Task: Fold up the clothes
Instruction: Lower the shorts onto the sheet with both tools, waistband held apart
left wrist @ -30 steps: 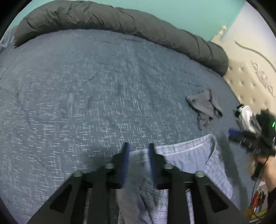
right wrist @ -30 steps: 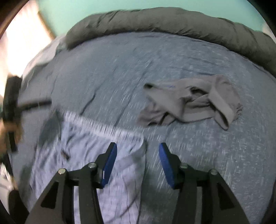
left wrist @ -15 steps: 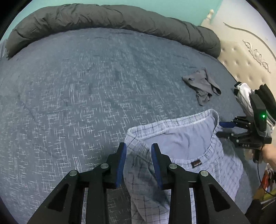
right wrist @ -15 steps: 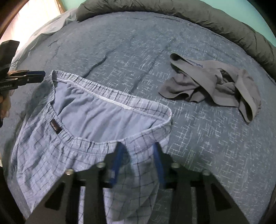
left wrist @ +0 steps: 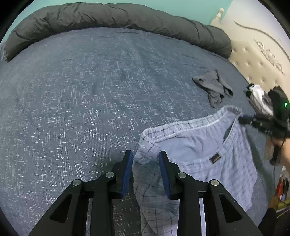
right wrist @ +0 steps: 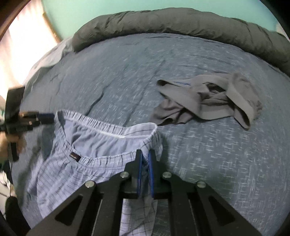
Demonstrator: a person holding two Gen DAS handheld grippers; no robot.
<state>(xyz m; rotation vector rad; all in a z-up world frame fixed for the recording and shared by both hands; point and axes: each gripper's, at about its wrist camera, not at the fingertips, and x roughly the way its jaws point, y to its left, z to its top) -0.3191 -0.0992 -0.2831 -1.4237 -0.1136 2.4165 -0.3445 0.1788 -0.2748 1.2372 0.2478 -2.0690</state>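
Note:
Light blue plaid shorts (left wrist: 199,145) lie on the bed with the waistband spread between both grippers. My left gripper (left wrist: 145,156) is closed on a bunched fold at one end of the waistband, and the cloth fills the gap between its blue pads. It shows in the right wrist view (right wrist: 50,116) at the far waistband corner. The shorts (right wrist: 90,141) carry a small dark label inside the band. My right gripper (right wrist: 145,154) is shut on the other waistband end, with a thin fold pinched between its pads. The left wrist view catches it (left wrist: 242,119) at that corner.
A crumpled grey garment (right wrist: 208,101) lies on the blue-grey bed cover (left wrist: 90,90) beyond the shorts. A rolled dark grey duvet (left wrist: 117,16) runs along the far edge. A tufted cream headboard (left wrist: 253,61) and a white and black bundle (left wrist: 257,96) sit at the right.
My right gripper went from open over the waistband corner to shut on it. The shorts now spread out flat between the grippers. The left grip stays the same.

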